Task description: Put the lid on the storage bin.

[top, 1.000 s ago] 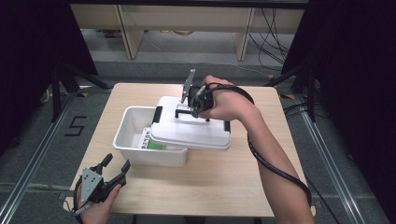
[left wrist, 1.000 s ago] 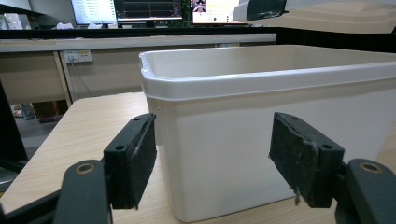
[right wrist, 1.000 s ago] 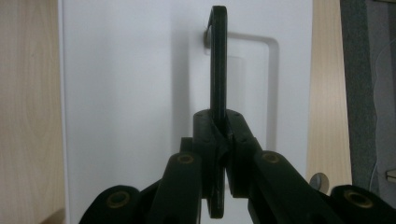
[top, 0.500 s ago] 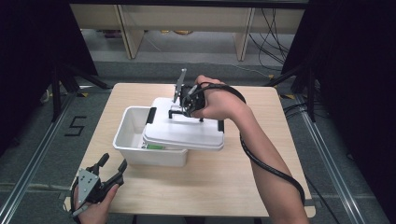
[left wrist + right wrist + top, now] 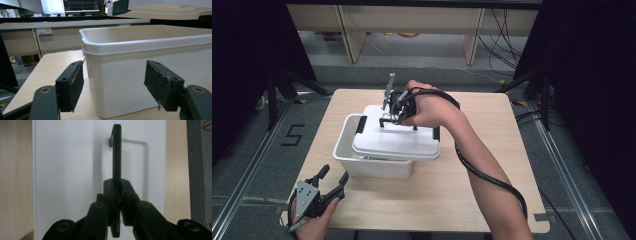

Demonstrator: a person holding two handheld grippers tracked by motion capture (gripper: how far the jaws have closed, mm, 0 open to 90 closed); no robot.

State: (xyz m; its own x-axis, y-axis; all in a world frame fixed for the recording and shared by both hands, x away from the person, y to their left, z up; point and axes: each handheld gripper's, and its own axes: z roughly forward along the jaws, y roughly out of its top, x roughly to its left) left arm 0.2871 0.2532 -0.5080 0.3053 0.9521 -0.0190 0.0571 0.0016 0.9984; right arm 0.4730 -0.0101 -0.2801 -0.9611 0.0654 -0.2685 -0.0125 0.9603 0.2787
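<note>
Pale wood makes up your surface [image 5: 472, 185], ringed by grey floor, dark curtains at both sides and shelving at the far end. Your white bin [image 5: 372, 162] sits left of centre on it, with the white lid [image 5: 399, 140] lying across its right part. Your right gripper [image 5: 398, 116] is over the lid's far side, jaws clenched on the black handle [image 5: 116, 157]. Your left gripper [image 5: 329, 182] rests at the near left corner, jaws released, just short of the bin.
</note>
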